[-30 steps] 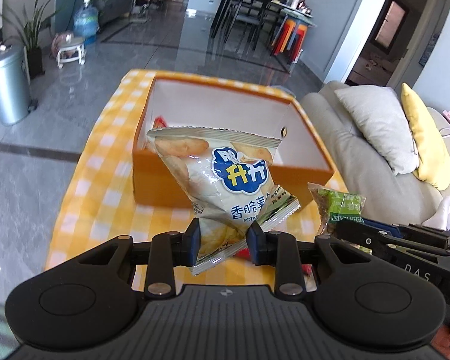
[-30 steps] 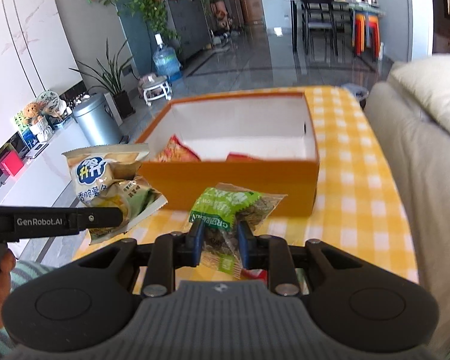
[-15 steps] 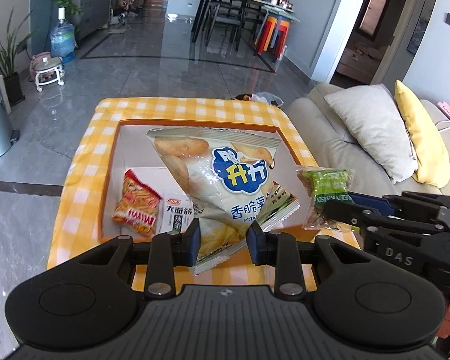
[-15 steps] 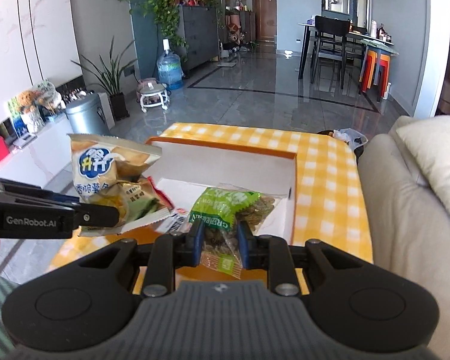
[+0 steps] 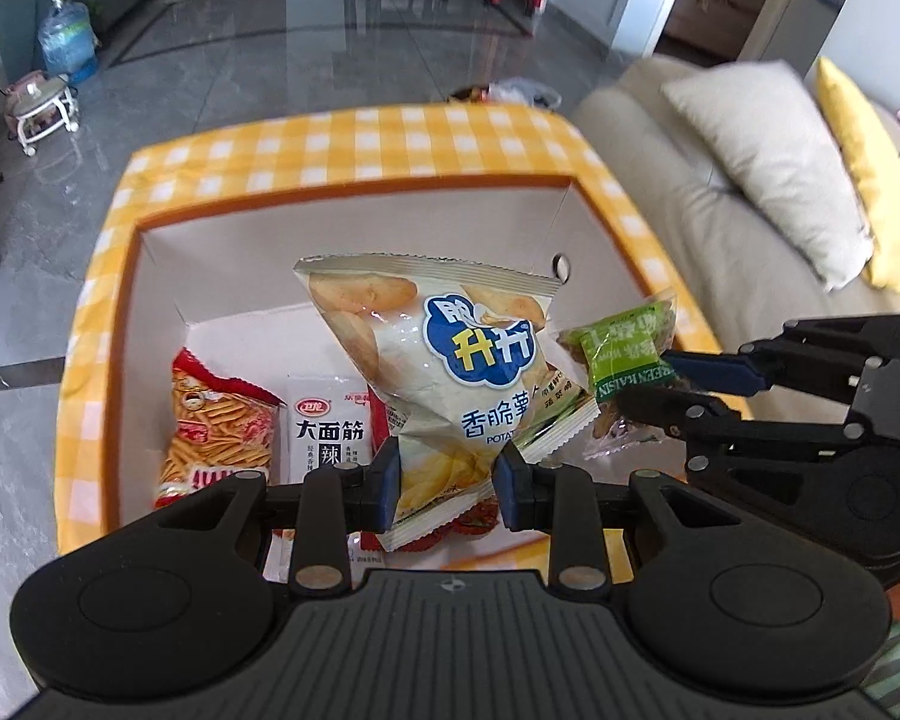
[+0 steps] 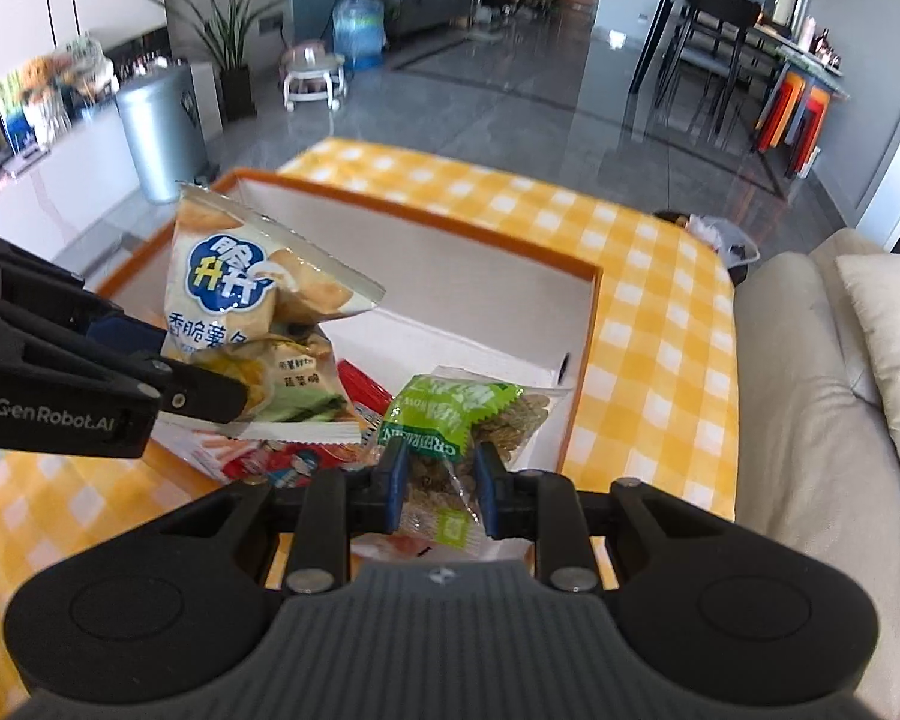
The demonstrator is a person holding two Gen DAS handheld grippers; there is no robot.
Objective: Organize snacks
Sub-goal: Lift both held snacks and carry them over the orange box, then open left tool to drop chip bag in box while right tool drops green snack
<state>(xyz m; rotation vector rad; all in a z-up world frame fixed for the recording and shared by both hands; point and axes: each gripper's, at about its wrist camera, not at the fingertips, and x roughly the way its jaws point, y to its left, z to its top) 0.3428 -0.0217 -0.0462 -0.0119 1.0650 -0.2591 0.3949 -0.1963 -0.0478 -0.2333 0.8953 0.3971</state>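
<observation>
While both packs hang over the orange box (image 5: 132,276), left gripper (image 5: 447,477) jaws clamp chip bag (image 5: 450,360) w/ right gripper (image 6: 437,489) pinching raisin pack (image 6: 450,414), prob. ready to drop beside snacks inside.

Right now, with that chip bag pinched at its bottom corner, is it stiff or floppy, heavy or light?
Probably floppy: the chip bag creases where the left fingers pinch it. Likely light for its size, since it stands puffed above that small corner grip. The chips inside look fragile, so squeezing harder may crush them.
</observation>
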